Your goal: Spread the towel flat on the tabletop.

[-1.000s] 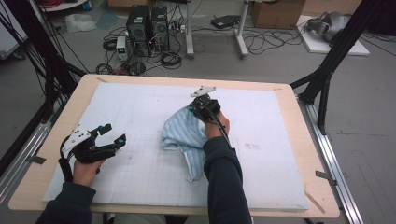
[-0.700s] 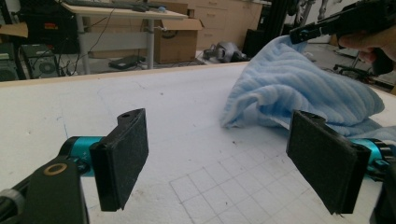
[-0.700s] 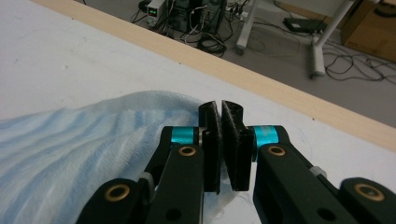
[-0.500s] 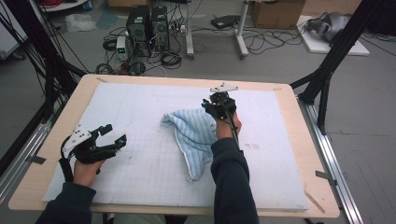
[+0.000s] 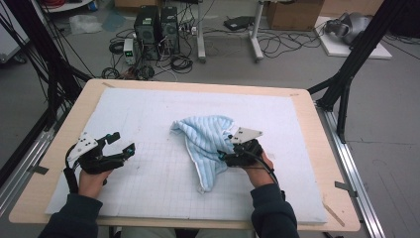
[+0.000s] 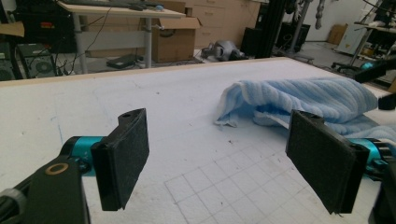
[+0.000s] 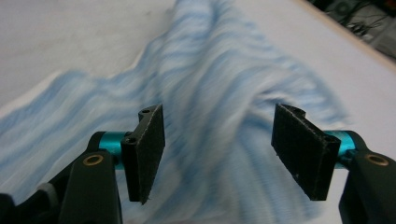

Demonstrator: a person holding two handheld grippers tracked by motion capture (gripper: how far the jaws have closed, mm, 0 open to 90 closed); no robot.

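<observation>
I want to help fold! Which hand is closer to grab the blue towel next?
The right. The right gripper sits at the edge of the blue towel, its jaws just opened with cloth ahead of them. The left gripper waits open, well apart from the towel on the white mat.

no readable text, no labels, no brands, no numbers, no signs
</observation>
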